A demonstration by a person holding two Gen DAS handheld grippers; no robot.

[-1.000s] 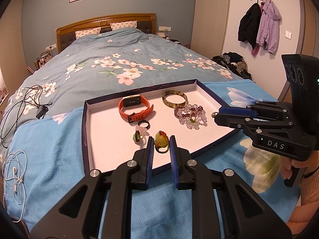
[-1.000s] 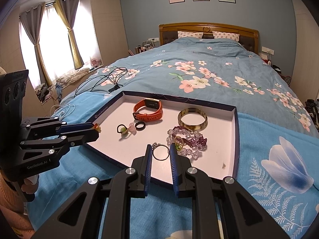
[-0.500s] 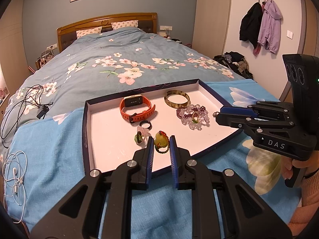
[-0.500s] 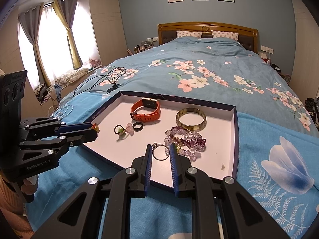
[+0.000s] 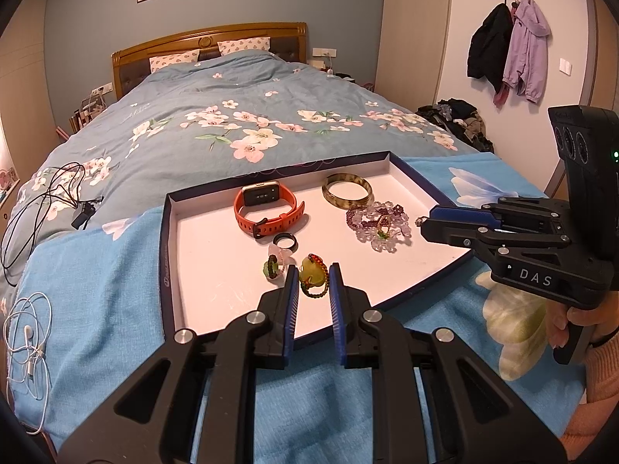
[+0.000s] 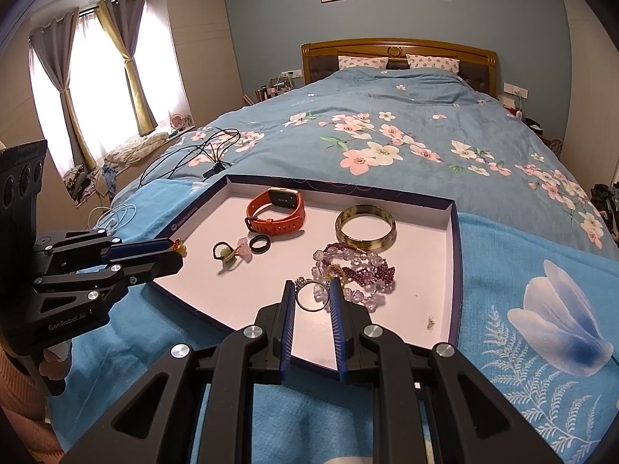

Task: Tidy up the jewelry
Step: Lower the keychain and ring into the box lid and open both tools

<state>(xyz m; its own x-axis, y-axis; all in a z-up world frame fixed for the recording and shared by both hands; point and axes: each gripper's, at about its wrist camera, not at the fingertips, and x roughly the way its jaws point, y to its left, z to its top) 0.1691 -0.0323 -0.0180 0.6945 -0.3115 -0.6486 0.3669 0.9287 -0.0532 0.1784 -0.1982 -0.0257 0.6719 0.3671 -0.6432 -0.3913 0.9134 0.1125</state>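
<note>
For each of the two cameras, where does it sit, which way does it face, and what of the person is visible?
Left wrist: on the left gripper, facing the tray and headboard; it holds a green pendant; the right gripper and hand show.
Right wrist: on the right gripper, facing likewise; it holds a silver ring; the left gripper shows.
Shared: tray, orange watch, bangle.

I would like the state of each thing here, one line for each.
Left gripper: shut on a green pendant.
Right gripper: shut on a silver ring.
Tray: open, on the bed.
Orange watch: strap buckled.
Bangle: lying flat.
Purple beads: piled.
</note>
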